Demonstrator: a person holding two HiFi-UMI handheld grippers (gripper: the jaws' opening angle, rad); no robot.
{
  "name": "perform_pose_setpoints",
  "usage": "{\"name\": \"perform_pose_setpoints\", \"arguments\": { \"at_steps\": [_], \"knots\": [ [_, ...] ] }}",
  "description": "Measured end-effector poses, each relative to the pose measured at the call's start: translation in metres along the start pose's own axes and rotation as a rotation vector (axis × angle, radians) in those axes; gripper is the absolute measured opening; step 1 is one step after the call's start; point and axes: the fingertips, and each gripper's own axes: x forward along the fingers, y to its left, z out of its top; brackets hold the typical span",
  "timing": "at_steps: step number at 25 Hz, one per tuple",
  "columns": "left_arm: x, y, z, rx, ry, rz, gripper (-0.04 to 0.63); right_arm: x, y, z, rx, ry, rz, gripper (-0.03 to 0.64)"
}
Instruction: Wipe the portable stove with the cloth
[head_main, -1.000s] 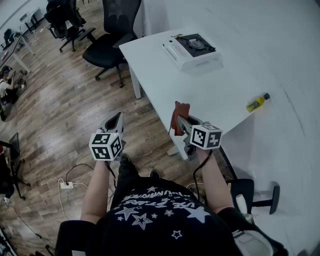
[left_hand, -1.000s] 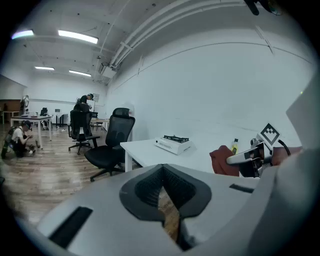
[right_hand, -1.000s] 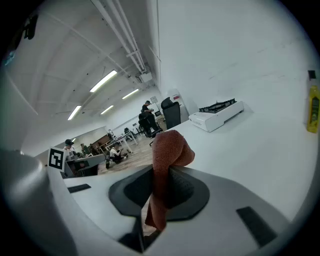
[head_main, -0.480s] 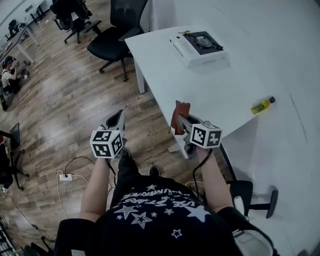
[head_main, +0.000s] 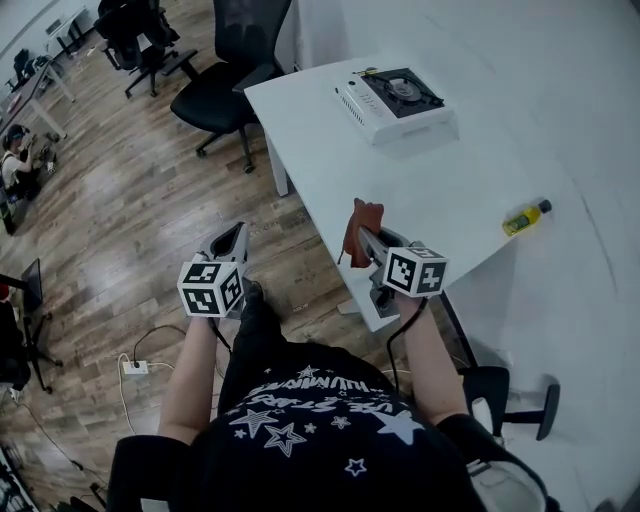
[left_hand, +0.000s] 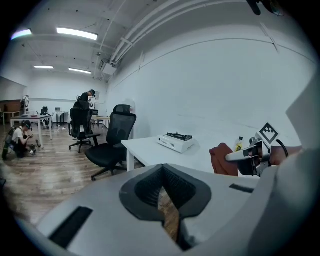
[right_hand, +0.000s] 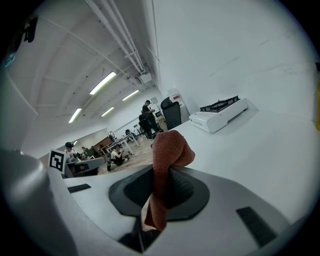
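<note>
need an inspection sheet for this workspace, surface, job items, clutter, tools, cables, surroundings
Surface: white table, mostly bare.
Job's things: white portable stove with a black burner stands at the table's far corner; rust-red cloth hangs from the right tool, well short of the stove.
Clutter: small yellow bottle lying near the table's right edge.
Grippers: left tool shut, nothing in it, held over the floor; right tool shut on the cloth at the table's near edge.
Cables: black cable trails from the right tool; white power strip with leads on the floor.
Surroundings: wooden floor; black office chairs beyond the table; a person sitting far left.
</note>
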Motion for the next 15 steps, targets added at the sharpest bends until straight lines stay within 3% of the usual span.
{"name": "perform_pose_setpoints", "arguments": {
  "at_steps": [7, 15],
  "knots": [
    [0.071, 0.031, 0.026, 0.03, 0.0, -0.068, 0.006, 0.04, -0.035, 0.026, 0.052, -0.051, -0.06, 0.061],
    [0.203, 0.076, 0.079, 0.063, 0.036, -0.262, 0.006, 0.113, -0.084, 0.067, 0.182, -0.105, -0.236, 0.061]
  ]
}}
